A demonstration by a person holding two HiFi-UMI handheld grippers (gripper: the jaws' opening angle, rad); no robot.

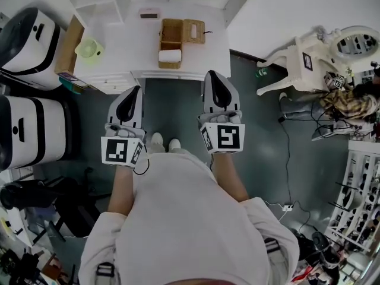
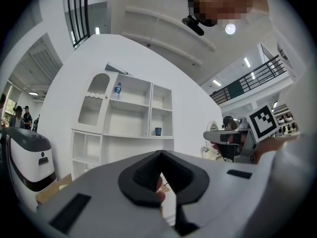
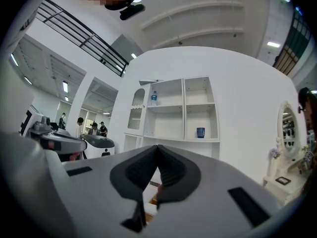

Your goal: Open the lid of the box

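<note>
A brown wooden box [image 1: 170,40] sits on the white table [image 1: 202,58], its inside showing from above with a white item [image 1: 170,55] in the near end. A square woven panel [image 1: 194,31] lies against its far right side. My left gripper [image 1: 135,92] hangs over the floor just short of the table's front edge, shut and empty. My right gripper [image 1: 214,75] reaches the table's front edge, right of the box, also shut and empty. In the left gripper view my left gripper [image 2: 161,155] has its jaws together; in the right gripper view so does my right gripper [image 3: 157,150].
A green cup [image 1: 89,48] and a pink item [image 1: 148,13] are on the table. Two white machines [image 1: 27,37] [image 1: 29,129] stand at the left, a white chair [image 1: 297,58] and cables at the right. A white shelf unit [image 2: 126,118] holds a blue cup [image 2: 157,131].
</note>
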